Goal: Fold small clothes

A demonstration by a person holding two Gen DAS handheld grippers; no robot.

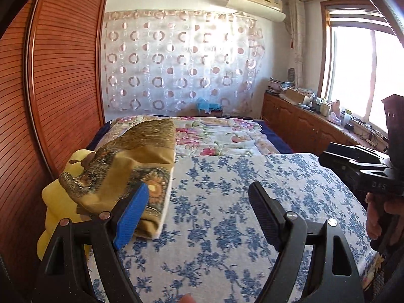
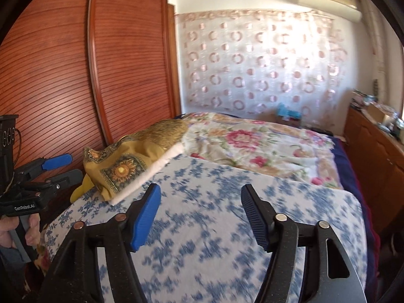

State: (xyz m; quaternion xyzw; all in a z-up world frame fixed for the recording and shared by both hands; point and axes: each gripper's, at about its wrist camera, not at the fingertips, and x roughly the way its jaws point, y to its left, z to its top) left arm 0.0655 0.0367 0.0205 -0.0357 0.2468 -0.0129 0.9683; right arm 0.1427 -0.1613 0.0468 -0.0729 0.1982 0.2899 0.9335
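Both hand-held grippers — left [image 1: 199,212], right [image 2: 200,217] — are spread, holding nothing. The mustard cloth [image 1: 131,166] lies folded at the bed's [image 1: 227,202] left edge — seemingly done; a yellow piece [image 1: 54,199] beneath possibly remains.

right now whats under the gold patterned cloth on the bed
A white folded layer and a yellow cloth show beneath the gold patterned cloth. Anything deeper is covered.

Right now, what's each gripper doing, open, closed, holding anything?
Left gripper: open, holding nothing.
Right gripper: open, holding nothing.
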